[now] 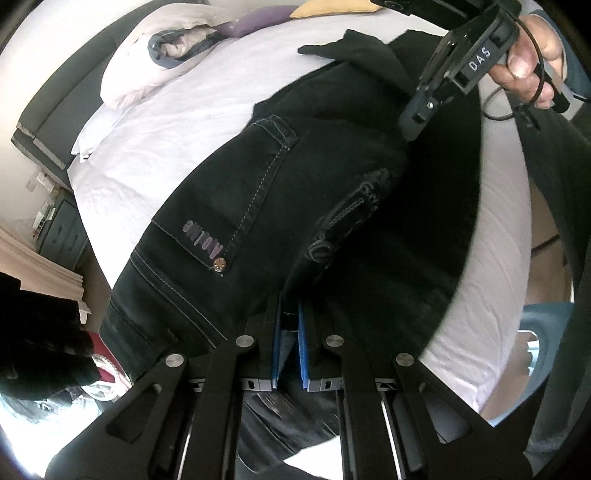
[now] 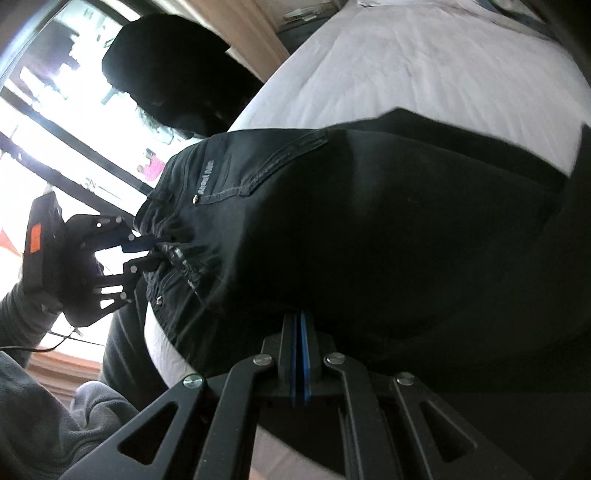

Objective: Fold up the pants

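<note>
Black jeans (image 1: 280, 192) lie on a white bed, back pocket with a logo facing up; they also fill the right wrist view (image 2: 369, 221). My left gripper (image 1: 290, 314) is shut on the waistband, with dark cloth between its blue pads. It also shows in the right wrist view (image 2: 155, 247), pinching the waistband at the left. My right gripper (image 2: 299, 317) is shut on the jeans' fabric near the seat. It also shows in the left wrist view (image 1: 410, 125), held by a hand, its tip down on the jeans.
The white bed sheet (image 1: 177, 122) spreads around the jeans. A rolled duvet (image 1: 155, 55) and a purple cushion (image 1: 255, 20) lie at the far end. A dark headboard (image 1: 62, 99) and bedside drawers (image 1: 62, 229) stand on the left. A bright window (image 2: 55, 129) is behind the left gripper.
</note>
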